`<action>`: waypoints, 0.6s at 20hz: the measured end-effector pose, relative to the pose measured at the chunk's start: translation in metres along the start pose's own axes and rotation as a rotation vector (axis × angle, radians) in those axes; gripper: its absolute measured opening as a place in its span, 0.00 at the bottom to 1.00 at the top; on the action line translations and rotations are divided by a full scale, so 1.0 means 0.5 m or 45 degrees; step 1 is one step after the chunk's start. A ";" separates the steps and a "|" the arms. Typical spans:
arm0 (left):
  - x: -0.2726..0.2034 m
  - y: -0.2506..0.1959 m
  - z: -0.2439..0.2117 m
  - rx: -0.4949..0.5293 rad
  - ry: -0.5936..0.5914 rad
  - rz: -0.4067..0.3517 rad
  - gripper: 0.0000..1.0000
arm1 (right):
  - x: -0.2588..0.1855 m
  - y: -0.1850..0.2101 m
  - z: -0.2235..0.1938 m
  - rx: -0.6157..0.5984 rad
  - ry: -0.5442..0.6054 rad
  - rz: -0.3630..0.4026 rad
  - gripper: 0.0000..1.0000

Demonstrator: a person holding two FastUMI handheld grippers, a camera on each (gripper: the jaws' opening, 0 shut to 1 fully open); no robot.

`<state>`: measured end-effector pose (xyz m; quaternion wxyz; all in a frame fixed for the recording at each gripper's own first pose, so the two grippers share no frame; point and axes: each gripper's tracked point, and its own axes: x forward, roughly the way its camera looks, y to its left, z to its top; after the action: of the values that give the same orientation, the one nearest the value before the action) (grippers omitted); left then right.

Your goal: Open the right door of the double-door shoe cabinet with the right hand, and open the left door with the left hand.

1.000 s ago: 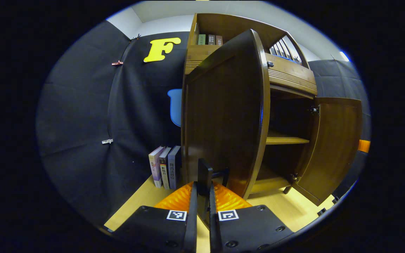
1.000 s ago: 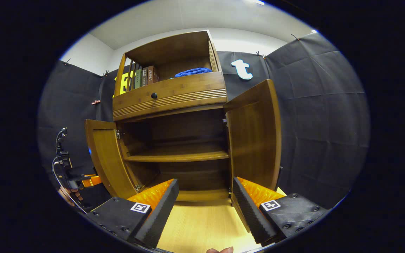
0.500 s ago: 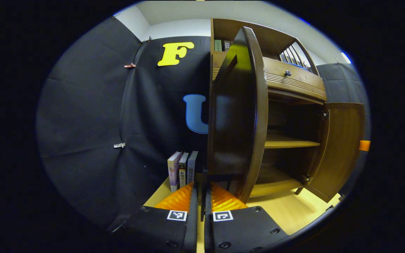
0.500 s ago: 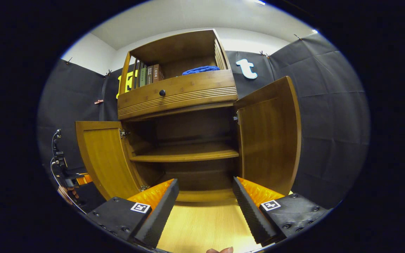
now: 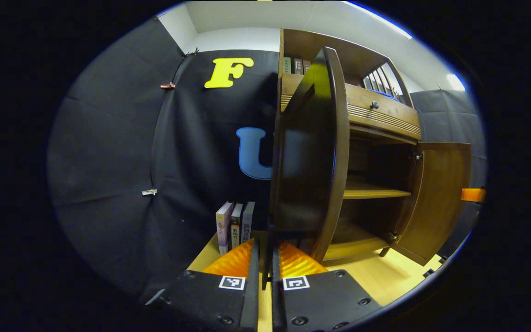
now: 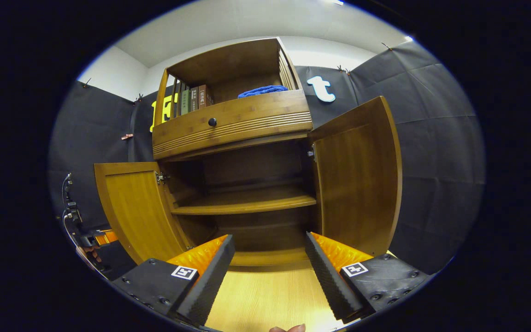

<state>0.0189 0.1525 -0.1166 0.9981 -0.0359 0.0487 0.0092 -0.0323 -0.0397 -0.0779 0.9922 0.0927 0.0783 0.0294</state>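
Shoe cabinet (image 6: 233, 124) stands far, centre; both doors swung wide. Left gripper (image 5: 265, 258) pinches handle at near edge of left door (image 5: 309, 152). Right gripper (image 6: 270, 258) spread, empty, apart from right door (image 6: 360, 175).

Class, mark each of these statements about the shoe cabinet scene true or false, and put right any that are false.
1. Both lower doors stand open. True: left door, right door.
2. The right gripper is shut on the right door. False: it is open and apart from it.
3. The left gripper is closed at the left door's lower edge. True.
4. The inner shelf holds shoes. False: it is bare.
5. A blue cloth lies up top. True.
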 end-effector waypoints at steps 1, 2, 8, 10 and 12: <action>-0.003 0.005 0.001 0.004 0.003 0.022 0.16 | -0.001 0.002 0.001 0.002 0.001 0.000 0.98; -0.007 0.008 -0.004 0.004 0.007 0.032 0.20 | -0.004 0.003 -0.001 0.005 0.004 0.001 0.98; -0.074 0.040 0.017 0.010 -0.038 0.135 0.80 | -0.013 0.003 0.004 -0.014 0.004 0.007 0.98; -0.096 0.036 0.017 0.045 -0.050 0.148 0.95 | -0.012 0.010 0.006 -0.013 0.002 0.017 0.98; -0.120 0.026 0.021 0.068 -0.054 0.145 0.95 | -0.008 0.015 0.006 -0.019 0.003 0.029 0.98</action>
<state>-0.0402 0.1652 -0.1012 0.9974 -0.0062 0.0299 0.0652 -0.0361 -0.0330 -0.0728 0.9924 0.0862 0.0781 0.0413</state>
